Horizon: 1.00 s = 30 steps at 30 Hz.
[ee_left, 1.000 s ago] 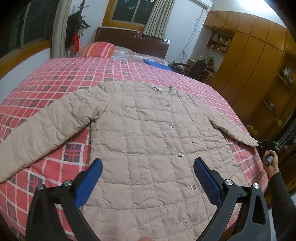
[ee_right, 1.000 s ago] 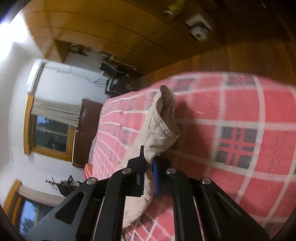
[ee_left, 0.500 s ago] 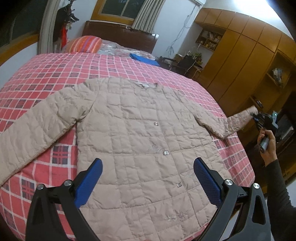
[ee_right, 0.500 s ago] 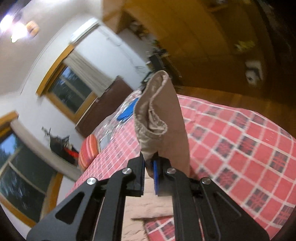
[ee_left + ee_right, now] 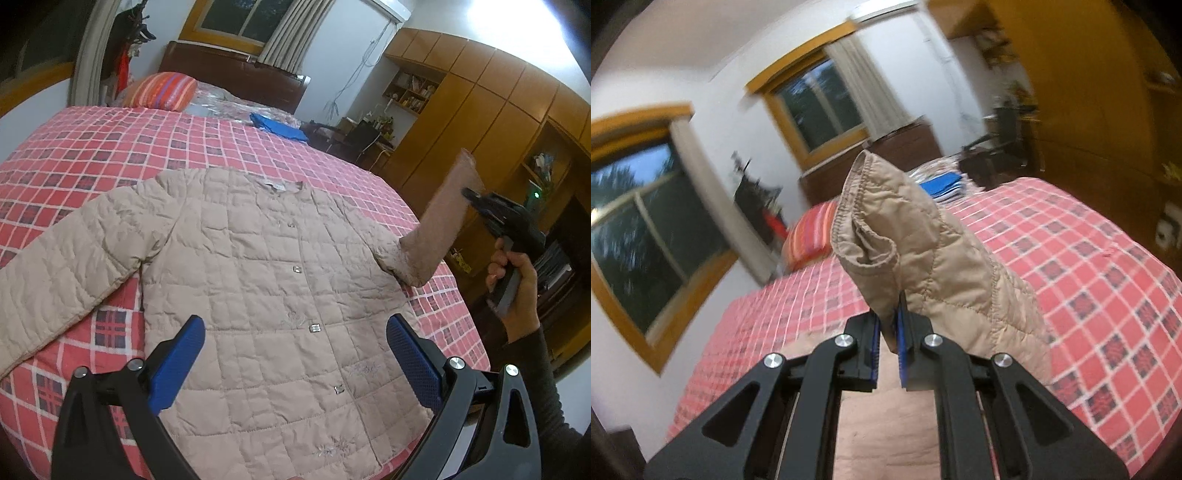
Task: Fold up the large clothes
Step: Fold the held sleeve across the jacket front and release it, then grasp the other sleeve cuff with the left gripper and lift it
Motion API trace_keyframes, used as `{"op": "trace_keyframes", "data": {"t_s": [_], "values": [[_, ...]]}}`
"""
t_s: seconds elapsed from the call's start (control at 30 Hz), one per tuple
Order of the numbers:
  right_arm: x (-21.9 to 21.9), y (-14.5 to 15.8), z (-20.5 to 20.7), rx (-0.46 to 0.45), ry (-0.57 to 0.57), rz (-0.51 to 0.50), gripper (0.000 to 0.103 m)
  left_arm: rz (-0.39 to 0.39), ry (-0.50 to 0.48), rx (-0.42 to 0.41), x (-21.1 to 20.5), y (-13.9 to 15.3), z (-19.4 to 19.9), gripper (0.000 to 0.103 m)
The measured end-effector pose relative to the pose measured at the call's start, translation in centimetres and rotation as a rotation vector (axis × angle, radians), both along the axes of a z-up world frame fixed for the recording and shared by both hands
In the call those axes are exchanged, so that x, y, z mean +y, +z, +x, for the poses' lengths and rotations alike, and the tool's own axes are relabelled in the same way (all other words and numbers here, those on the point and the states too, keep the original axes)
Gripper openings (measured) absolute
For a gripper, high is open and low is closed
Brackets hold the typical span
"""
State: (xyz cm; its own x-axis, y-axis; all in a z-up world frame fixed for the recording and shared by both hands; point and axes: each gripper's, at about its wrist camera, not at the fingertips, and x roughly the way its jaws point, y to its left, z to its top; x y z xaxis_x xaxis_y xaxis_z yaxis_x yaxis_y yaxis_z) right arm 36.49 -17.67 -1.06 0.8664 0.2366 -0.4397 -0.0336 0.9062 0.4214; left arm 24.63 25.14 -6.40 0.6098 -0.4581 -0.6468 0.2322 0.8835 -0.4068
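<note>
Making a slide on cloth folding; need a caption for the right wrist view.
Right gripper shut on the beige quilted jacket's sleeve cuff, lifted above the red plaid bedspread.

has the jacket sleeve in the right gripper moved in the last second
Yes. The sleeve, clamped at the cuff by the right gripper, has risen off the bedspread; it now stands up against the wooden wardrobe instead of lying flat.

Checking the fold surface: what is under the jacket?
The jacket lies flat on the red plaid bedspread, which shows all around it. Anything beneath its body is covered.
</note>
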Motion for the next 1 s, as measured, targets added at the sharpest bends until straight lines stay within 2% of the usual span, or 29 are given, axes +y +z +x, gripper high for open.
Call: {"op": "trace_keyframes", "data": {"t_s": [0.17, 0.3, 0.43, 0.5, 0.53, 0.6, 0.63, 0.83, 0.93, 1.0], "values": [[7.9, -3.9, 2.1, 0.072, 0.120, -0.147, 0.008, -0.061, -0.037, 0.038, -0.2, -0.5, 2.9, 0.099], [13.9, -9.0, 4.3, 0.177, 0.206, -0.248, 0.008, -0.105, -0.056, 0.091, -0.6, -1.4, 6.2, 0.099], [17.5, -13.5, 5.7, 0.261, 0.257, -0.307, 0.009, -0.103, -0.064, 0.131, -1.4, -2.9, 9.2, 0.099], [18.6, -15.3, 6.1, 0.300, 0.283, -0.324, 0.015, -0.128, -0.072, 0.171, -1.8, -4.2, 10.6, 0.099], [18.7, -15.8, 6.2, 0.314, 0.292, -0.329, 0.018, -0.146, -0.074, 0.194, -2.0, -4.8, 11.2, 0.099], [19.0, -16.6, 5.9, 0.339, 0.318, -0.325, 0.038, -0.195, -0.083, 0.253, -2.4, -6.4, 12.9, 0.099], [18.8, -16.7, 5.5, 0.340, 0.319, -0.322, 0.042, -0.206, -0.087, 0.272, -2.7, -6.9, 13.5, 0.099], [15.5, -15.9, 0.5, 0.305, 0.310, -0.237, 0.056, -0.350, -0.139, 0.436, -5.9, -11.1, 18.7, 0.099], [13.8, -15.1, -2.6, 0.294, 0.300, -0.178, 0.059, -0.377, -0.140, 0.524, -8.1, -13.3, 21.1, 0.099], [12.9, -15.0, -4.8, 0.290, 0.295, -0.128, 0.061, -0.380, -0.139, 0.549, -9.5, -13.9, 22.1, 0.099]]}}
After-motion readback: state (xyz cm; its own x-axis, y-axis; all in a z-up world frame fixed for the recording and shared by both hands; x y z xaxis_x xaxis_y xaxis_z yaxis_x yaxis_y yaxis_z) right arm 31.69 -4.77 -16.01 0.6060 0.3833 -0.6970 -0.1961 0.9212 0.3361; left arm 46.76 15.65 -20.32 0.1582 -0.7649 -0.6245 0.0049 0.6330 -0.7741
